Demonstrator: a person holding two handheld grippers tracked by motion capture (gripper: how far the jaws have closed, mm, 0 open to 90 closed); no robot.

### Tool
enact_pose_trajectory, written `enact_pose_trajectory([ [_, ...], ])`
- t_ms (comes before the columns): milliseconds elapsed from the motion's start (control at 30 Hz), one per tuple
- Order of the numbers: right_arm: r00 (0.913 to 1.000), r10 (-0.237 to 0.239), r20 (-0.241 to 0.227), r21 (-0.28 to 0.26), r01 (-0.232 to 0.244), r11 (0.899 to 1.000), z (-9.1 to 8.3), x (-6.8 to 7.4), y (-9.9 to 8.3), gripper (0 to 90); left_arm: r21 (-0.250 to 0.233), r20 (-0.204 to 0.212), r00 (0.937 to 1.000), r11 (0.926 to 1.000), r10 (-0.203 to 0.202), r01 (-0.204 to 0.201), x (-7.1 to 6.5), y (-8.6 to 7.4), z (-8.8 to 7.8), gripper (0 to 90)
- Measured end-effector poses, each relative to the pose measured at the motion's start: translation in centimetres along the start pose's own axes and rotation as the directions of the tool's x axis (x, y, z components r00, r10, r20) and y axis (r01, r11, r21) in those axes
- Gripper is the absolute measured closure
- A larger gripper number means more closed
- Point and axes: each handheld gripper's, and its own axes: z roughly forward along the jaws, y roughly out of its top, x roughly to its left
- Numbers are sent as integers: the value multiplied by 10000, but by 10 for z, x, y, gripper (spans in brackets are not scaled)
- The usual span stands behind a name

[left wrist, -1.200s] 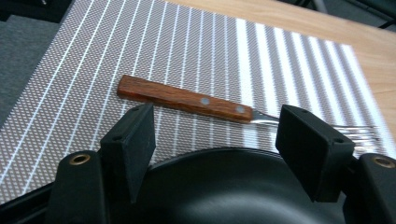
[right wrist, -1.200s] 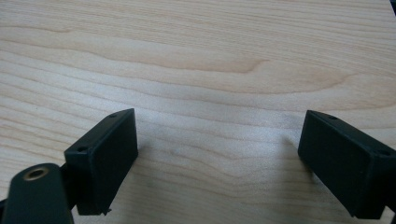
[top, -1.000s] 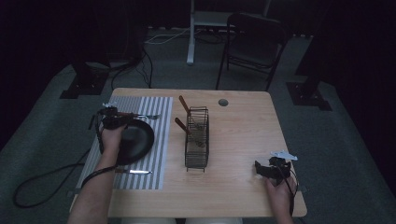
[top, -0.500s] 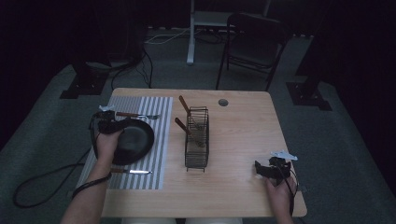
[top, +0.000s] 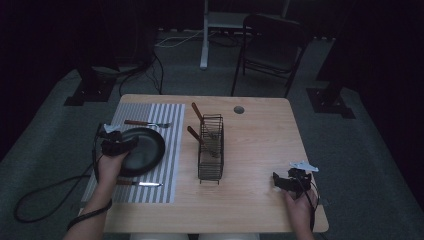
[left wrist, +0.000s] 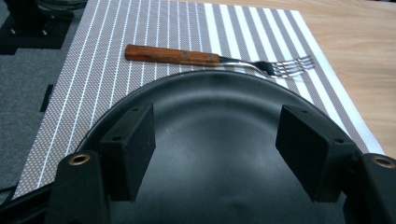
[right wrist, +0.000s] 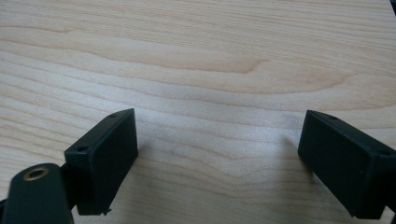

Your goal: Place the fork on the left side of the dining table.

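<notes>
Placemat (top: 150,150), striped, on left part of surface (top: 260,150); black plate (top: 145,150) on it, fork (top: 146,123) beyond far rim, knife (top: 141,183) near front edge. Left tool (left wrist: 215,140) released, jaws spread wide above plate's near side. Plate likely rigid, smooth, slippery, shallow; best hold judged at rim, one jaw under lip. Wire rack (top: 211,147) mid-surface, wooden handles (top: 196,111) sticking out. Right tool (right wrist: 217,154) released, low over bare wood, grasping nothing.
</notes>
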Motion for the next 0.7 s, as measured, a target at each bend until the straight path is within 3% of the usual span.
enact_pose_trajectory([
  [233, 10000, -15, -1, -4, 15, 10000, 0, 0, 0, 116, -137, 368, 9993, 9999, 39, -34, 1, -14, -23, 288],
  [533, 10000, -17, 0, -3, 17, 10000, 0, 0, 0, 116, -231, 298, 9988, 9990, 388, -381, 6, -36, -48, 288],
  [633, 10000, -15, -1, -4, 15, 10000, 0, 0, 0, 116, -315, 374, 9991, 9993, 220, -208, 9, -41, -58, 288],
  [700, 10000, -18, -1, -4, 18, 10000, 0, 0, 0, 116, -334, 383, 9987, 9989, 345, -332, 9, -45, -63, 288],
])
